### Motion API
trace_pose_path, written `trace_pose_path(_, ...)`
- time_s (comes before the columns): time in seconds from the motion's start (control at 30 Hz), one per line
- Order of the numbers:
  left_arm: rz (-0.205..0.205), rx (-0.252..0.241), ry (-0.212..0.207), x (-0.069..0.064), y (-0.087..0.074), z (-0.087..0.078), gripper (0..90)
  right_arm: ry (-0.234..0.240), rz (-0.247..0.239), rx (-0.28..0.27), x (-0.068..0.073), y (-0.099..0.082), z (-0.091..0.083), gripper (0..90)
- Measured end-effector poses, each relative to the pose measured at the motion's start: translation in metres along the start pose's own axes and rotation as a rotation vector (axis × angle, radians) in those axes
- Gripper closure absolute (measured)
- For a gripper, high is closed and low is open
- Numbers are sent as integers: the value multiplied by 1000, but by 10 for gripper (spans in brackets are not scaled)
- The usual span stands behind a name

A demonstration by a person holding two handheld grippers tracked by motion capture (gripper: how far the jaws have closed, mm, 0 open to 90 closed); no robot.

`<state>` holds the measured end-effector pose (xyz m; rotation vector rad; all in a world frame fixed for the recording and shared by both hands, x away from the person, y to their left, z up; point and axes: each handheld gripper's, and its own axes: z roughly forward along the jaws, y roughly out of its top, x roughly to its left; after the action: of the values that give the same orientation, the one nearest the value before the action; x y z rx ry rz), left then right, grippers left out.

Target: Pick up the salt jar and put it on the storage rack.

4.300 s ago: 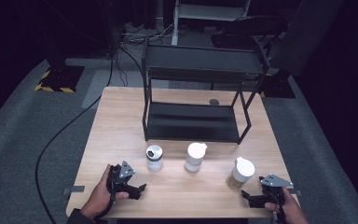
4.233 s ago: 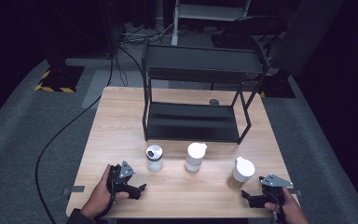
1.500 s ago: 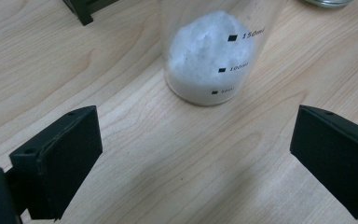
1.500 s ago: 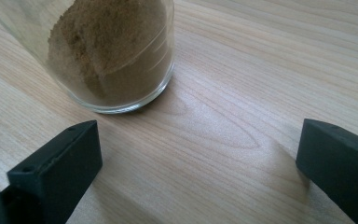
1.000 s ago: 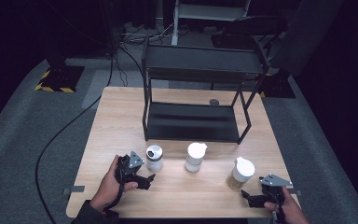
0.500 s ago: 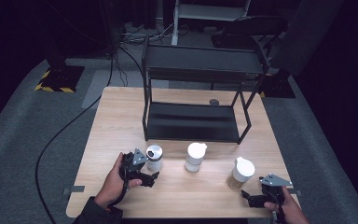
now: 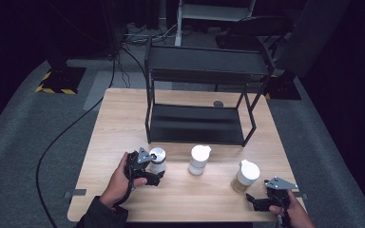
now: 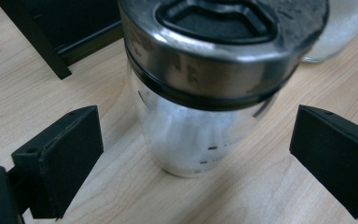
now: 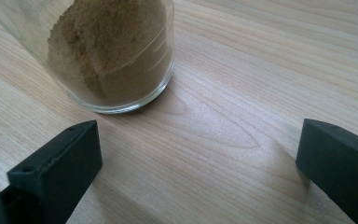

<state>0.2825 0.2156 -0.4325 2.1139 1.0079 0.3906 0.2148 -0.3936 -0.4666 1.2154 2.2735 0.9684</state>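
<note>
High view sits above the person's side, looks forward and down over the whole table (image 7: 123, 114), far off, floor around it too. Left gripper view rides low and very close, looking along its jaws at the steel-lidded jar (image 8: 205, 93), shelf frame (image 8: 32, 42) behind; the high view has that jar (image 7: 158, 159) at lower left. Right gripper view is just as close and low, facing the jar of brown powder (image 9: 107, 51), seen in the high view (image 7: 245, 175) at lower right.
</note>
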Motion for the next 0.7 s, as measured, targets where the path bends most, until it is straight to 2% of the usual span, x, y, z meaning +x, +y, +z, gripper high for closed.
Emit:
trace_pose_path(0.5, -20, 10, 2, 6, 8, 9, 33, 0, 0, 0, 0, 0, 0, 0)
trace_pose_path(0.7, -46, 13, 3, 9, 12, 14, 50, 0, 0, -1, 0, 0, 0, 0)
